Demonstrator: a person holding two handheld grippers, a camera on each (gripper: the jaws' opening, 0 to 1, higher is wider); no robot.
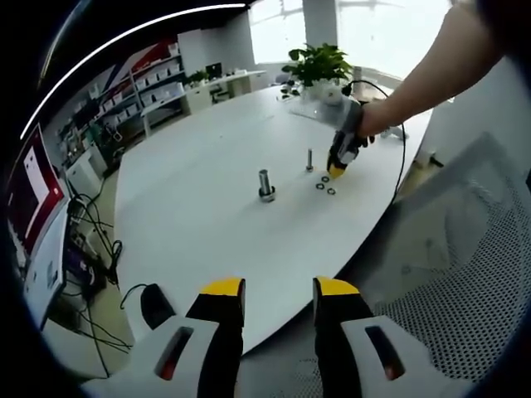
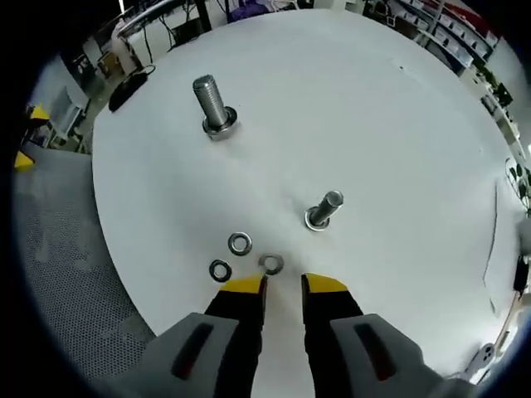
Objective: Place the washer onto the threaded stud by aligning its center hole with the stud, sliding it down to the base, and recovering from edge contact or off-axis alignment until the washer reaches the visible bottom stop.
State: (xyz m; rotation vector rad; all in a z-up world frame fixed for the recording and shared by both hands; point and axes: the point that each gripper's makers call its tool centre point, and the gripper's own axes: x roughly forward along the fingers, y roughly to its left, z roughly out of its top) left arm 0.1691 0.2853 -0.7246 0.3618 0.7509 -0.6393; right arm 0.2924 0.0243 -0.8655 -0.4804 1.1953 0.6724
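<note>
Left gripper view: the left gripper (image 1: 278, 290) sits at the bottom of the frame, jaws spread with nothing between them, hanging off the edge of the white table (image 1: 207, 215). Mid-frame stands a thick bolt (image 1: 265, 184); right of it a thin threaded stud (image 1: 309, 159), and the right gripper (image 1: 338, 168) tips down beside two washers.

Right gripper view: the right gripper (image 2: 283, 284) is parted, gripping nothing, its tips just below one washer (image 2: 270, 264). Two other washers (image 2: 240, 243) lie to the left. The stud (image 2: 323, 209) rises upper right, bare.
</note>
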